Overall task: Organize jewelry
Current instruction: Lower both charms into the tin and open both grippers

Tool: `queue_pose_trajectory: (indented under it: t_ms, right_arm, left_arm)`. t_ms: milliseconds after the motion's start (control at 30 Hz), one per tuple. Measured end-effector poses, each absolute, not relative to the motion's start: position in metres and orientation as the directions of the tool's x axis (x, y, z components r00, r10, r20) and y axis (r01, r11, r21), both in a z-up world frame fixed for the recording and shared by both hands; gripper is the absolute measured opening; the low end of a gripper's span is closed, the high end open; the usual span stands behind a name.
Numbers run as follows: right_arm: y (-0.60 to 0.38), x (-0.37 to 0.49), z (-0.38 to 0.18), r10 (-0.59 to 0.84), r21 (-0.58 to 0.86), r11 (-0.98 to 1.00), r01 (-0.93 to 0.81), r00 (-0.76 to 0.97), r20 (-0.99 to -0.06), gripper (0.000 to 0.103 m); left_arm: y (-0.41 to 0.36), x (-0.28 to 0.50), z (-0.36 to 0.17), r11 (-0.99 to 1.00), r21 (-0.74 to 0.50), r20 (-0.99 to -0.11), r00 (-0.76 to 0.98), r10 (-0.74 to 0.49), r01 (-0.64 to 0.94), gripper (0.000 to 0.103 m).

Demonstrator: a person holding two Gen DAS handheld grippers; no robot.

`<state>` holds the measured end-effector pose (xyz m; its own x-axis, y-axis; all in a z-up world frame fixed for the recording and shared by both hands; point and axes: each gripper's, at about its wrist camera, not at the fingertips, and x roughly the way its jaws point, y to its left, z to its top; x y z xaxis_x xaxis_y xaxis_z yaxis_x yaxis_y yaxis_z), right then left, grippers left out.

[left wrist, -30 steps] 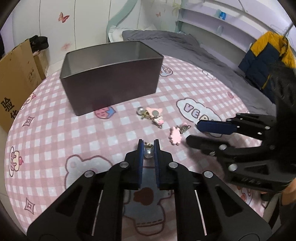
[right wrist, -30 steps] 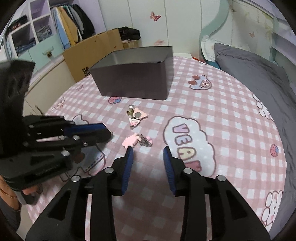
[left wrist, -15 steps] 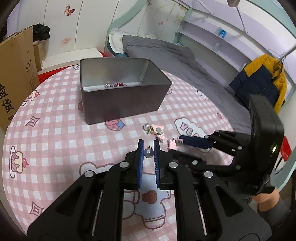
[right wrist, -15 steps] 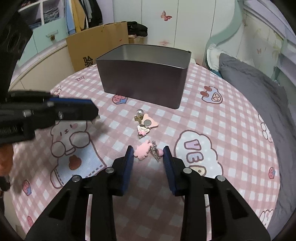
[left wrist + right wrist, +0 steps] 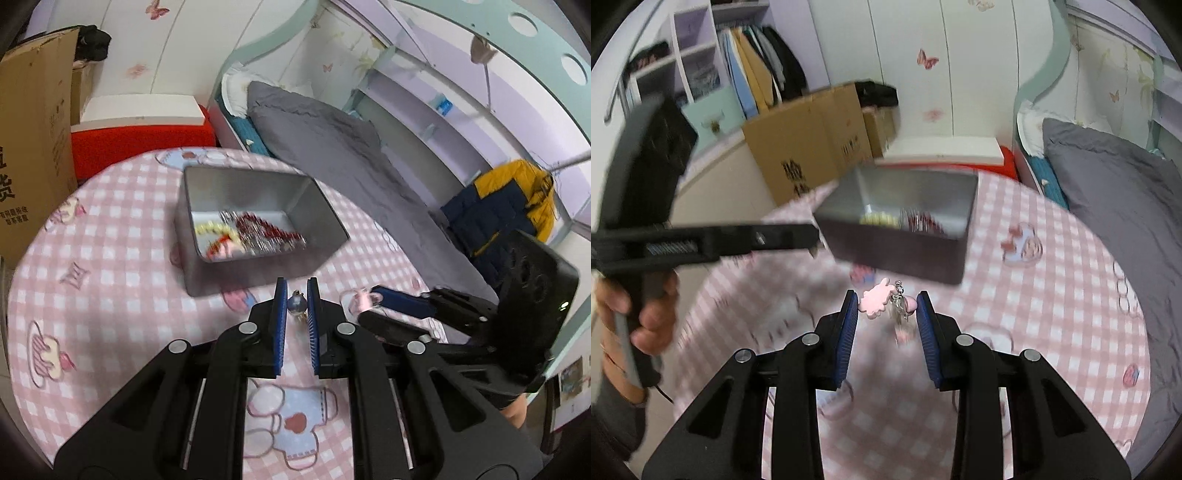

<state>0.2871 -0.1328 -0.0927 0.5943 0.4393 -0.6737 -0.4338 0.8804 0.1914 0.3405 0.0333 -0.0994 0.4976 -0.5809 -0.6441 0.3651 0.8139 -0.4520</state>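
A pearl charm (image 5: 297, 303) is pinched in the left gripper (image 5: 296, 291) jaws above the counter (image 5: 110, 295), near the metal tin (image 5: 258, 236); the right gripper (image 5: 885, 303) jaws clamp a pink charm (image 5: 874, 301)

Butterfly wall (image 5: 927, 59), grey bed (image 5: 332, 147), wardrobe (image 5: 738, 66)

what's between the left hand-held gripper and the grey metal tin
Only bare pink checked tablecloth, seen in the left wrist view. The left hand-held gripper grips a pearl bead charm short of the tin.
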Motion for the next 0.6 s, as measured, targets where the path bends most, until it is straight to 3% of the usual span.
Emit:
queue_pose_trajectory:
  t_ms: [200,600]
  right_arm:
    - [-0.129,0.317,-0.072,0.433,0.195,0.890,-0.412,0.630,-0.644,0.030]
    - [-0.115,0.349,-0.086,0.410,0.182,0.898,-0.400,0.612,-0.677,0.030]
  left_arm:
    - [0.035,0.363,-0.088,0.838,-0.423,-0.643,0.538,-0.545,0.344,0.011]
    - [0.021,0.390,-0.105,0.884,-0.342,-0.694,0.548,-0.467,0.319,0.011]
